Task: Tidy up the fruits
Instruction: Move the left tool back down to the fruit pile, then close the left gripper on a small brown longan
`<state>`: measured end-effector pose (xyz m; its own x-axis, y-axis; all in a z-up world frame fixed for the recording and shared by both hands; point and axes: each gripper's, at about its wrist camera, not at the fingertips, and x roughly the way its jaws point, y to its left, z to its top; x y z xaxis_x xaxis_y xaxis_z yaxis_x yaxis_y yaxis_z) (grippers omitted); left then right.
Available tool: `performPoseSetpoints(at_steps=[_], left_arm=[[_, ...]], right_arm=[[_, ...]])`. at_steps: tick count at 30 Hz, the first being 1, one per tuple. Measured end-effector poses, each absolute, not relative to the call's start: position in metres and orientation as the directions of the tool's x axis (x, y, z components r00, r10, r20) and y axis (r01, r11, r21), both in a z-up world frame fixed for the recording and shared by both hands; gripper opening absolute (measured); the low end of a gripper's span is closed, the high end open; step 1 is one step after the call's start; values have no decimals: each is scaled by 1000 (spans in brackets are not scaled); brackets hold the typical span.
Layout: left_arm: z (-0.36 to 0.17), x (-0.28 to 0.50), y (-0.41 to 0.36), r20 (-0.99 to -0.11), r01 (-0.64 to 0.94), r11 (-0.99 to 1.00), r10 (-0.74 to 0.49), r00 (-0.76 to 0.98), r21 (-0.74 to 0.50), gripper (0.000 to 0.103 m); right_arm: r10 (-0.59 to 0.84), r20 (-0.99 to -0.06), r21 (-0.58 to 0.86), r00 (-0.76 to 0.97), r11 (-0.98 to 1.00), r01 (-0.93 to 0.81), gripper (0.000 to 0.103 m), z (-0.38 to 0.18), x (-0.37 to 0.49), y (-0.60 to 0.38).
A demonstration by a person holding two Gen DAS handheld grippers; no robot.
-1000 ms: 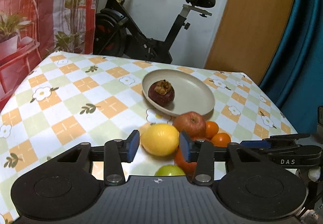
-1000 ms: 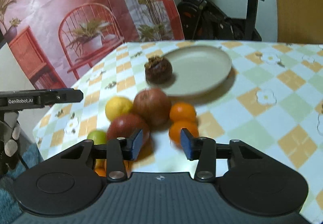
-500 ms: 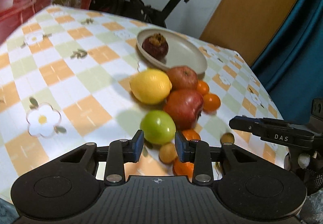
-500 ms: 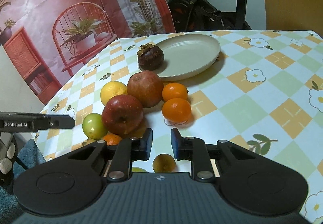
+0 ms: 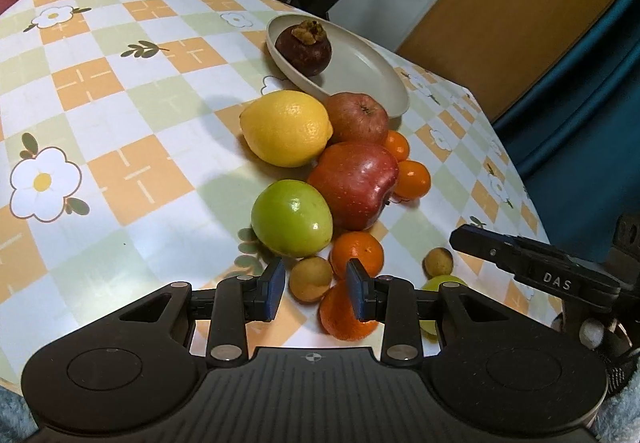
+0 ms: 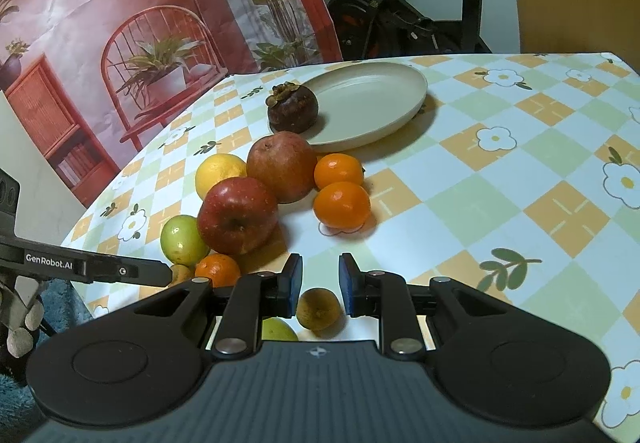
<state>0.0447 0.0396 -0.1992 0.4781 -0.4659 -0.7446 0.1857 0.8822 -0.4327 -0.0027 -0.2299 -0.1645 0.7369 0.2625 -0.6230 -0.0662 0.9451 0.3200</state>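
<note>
Left wrist view: the left gripper (image 5: 316, 293) hangs low at the bottom centre of the frame, its blue-padded jaws parted with nothing between them but air; a small tan fruit (image 5: 311, 278) lies on the cloth just beyond them. Above it in the frame the pile spreads: a glossy green apple (image 5: 292, 218), a waxy red apple (image 5: 355, 184), a dimpled lemon (image 5: 286, 128), a duller russet apple (image 5: 358, 118) and several little oranges (image 5: 412, 179). A dark mangosteen (image 5: 303, 48) with a crusty cap already sits on the matte beige plate (image 5: 374, 71) in the upper centre.

Right wrist view: the right gripper (image 6: 320, 285) sits at the lower centre, jaws spread apart and empty, with another brownish round fruit (image 6: 318, 309) lying below and between the pads, not squeezed as far as I can see. The plate rim (image 6: 416, 99) is in the upper centre, the mangosteen (image 6: 293, 109) on its left edge.

The small fruits look like the picks in hand. I'd centre the pads on the widest part, close gently since the skin looks soft, and lift straight up so the rounder neighbours don't roll across the slick checked tablecloth (image 6: 520, 179).
</note>
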Motion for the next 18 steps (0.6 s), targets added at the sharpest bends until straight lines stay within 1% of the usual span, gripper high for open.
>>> performPoseSetpoints(at_steps=[7,10,11,18], left_arm=[[-204,47,41,-748,160,887,-454,484,-434,35],[-206,48,42,-743,155,879,-465,482,-450,31],[-207,48,42,-735,162,872,-479,479,-462,26],[-204,43,48,-751,147,885,-454,480,-442,26]], right_arm=[[267,-629,326,730,943,-64,22,-168,-1,-230],[268,-630,331,729,942,-60,22,-170,-1,-231],[269,-631,333,728,941,-59,22,-170,-1,-231],[269,-629,342,729,938,-51,22,-171,-1,-234]])
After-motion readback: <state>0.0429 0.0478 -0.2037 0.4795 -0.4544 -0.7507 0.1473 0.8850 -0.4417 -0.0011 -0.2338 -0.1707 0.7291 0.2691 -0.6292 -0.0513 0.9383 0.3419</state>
